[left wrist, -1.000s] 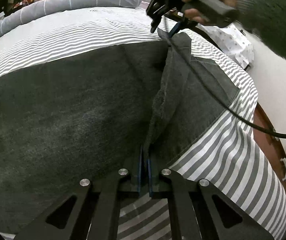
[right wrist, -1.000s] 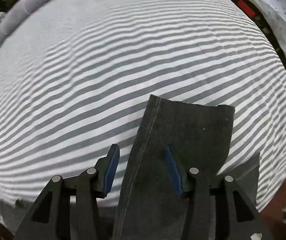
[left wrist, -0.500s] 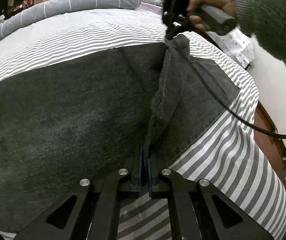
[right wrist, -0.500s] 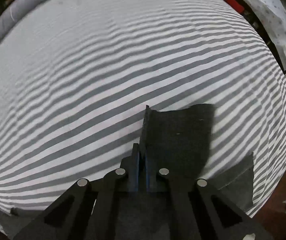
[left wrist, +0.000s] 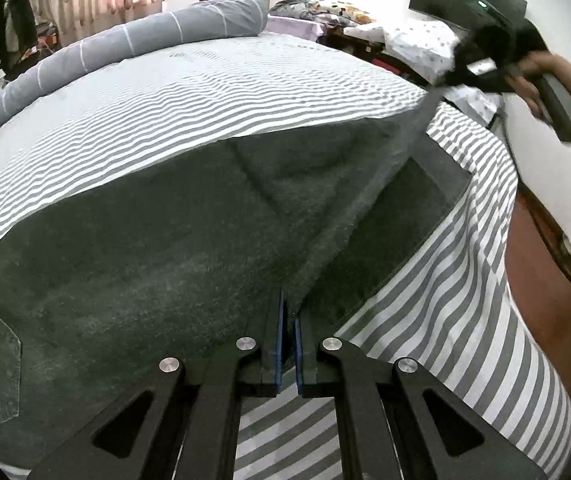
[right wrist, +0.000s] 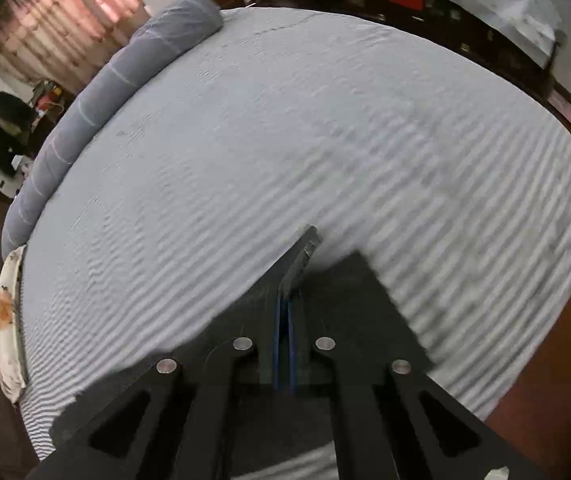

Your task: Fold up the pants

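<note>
Both tongs clamped on pants (left wrist: 173, 264): left tongs (left wrist: 288, 320) near hem edge, right tongs (right wrist: 285, 312) far corner; lifted edge stretched taut between them across bed (left wrist: 245, 92).

Right gripper (right wrist: 284, 312) clamped on dark pants (right wrist: 341, 300) hem, lifted above striped bed sheet (right wrist: 325, 140), grey bolster (right wrist: 117, 80) behind

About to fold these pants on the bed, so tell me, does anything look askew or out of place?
Nothing damaged. The pants are not flat: the left gripper and right gripper each pinch an edge, lifting it into a taut ridge above the striped sheet.
</note>
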The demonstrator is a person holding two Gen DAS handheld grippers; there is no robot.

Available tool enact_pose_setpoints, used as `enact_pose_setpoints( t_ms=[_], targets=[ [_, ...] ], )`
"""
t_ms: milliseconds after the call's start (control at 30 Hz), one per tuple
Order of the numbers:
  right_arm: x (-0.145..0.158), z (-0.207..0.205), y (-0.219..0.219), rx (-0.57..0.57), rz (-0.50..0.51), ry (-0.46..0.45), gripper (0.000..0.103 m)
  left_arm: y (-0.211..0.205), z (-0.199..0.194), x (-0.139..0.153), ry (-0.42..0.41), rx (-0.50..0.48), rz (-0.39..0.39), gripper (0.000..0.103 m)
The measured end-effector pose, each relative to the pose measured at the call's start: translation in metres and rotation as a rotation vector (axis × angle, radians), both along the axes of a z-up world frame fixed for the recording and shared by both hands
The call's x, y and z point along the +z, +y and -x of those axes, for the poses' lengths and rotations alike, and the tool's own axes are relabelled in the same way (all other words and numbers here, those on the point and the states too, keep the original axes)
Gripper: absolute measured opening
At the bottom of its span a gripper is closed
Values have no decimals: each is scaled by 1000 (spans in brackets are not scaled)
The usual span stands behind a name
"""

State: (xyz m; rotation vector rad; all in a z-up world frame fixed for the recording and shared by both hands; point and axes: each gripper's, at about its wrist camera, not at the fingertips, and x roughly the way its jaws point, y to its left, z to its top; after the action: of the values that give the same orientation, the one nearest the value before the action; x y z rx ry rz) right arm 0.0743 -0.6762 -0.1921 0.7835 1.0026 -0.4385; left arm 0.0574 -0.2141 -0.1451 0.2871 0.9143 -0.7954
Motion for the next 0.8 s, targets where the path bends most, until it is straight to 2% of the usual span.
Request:
enact_pose_setpoints(
  t_ms=[133,367,633,800],
  targets=[
    [-32,44,-11,-63,-47,18,2,-5,5,-7,-14,-19,-39,4],
    [-81,63,-16,-92,-80,88,2,-13,10,-21,-22,-54,-114,4],
    [-85,79,-13,-84,40,128,0,-10,11,-23,-3,-62,-98,4],
    [-105,79,-6,-74,24,179,1,-15,13,-32,-12,-92,-148,4]
  ],
)
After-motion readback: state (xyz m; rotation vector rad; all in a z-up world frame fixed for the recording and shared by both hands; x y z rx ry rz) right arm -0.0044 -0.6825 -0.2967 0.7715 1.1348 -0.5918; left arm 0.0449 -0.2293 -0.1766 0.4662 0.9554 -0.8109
